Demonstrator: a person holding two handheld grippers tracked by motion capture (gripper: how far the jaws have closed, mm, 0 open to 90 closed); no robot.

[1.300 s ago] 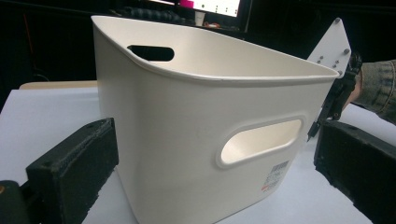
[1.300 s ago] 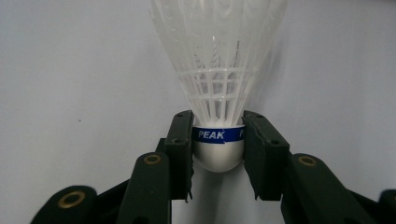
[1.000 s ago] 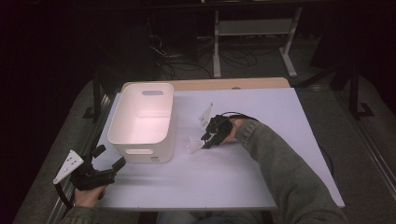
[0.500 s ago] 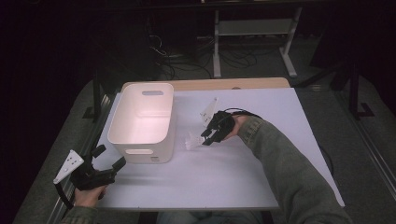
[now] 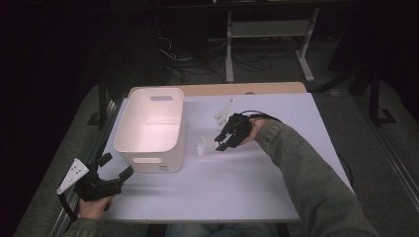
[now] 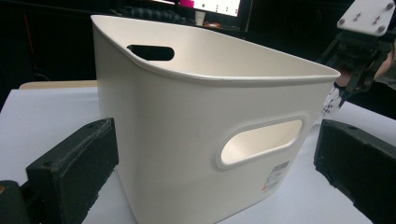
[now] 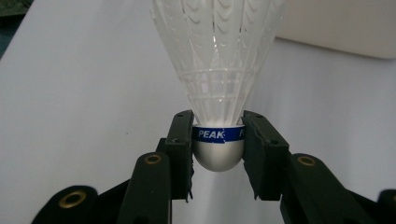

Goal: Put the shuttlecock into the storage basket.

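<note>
Your right gripper (image 7: 218,140) has its black jaws clamped on the rounded cork base of a shuttlecock (image 7: 217,84), right at the blue band; your left gripper (image 5: 114,169) sits with its jaws spread wide and nothing between them, near the front left corner of the table (image 5: 276,187). That table is flat, matte and pale. On it stands a smooth, cream plastic bin (image 5: 153,129), rectangular with rounded corners and slot handles. Just beside its right wall, held off the table, the shuttlecock (image 5: 204,146) flares its white ribbed skirt toward the bin.
</note>
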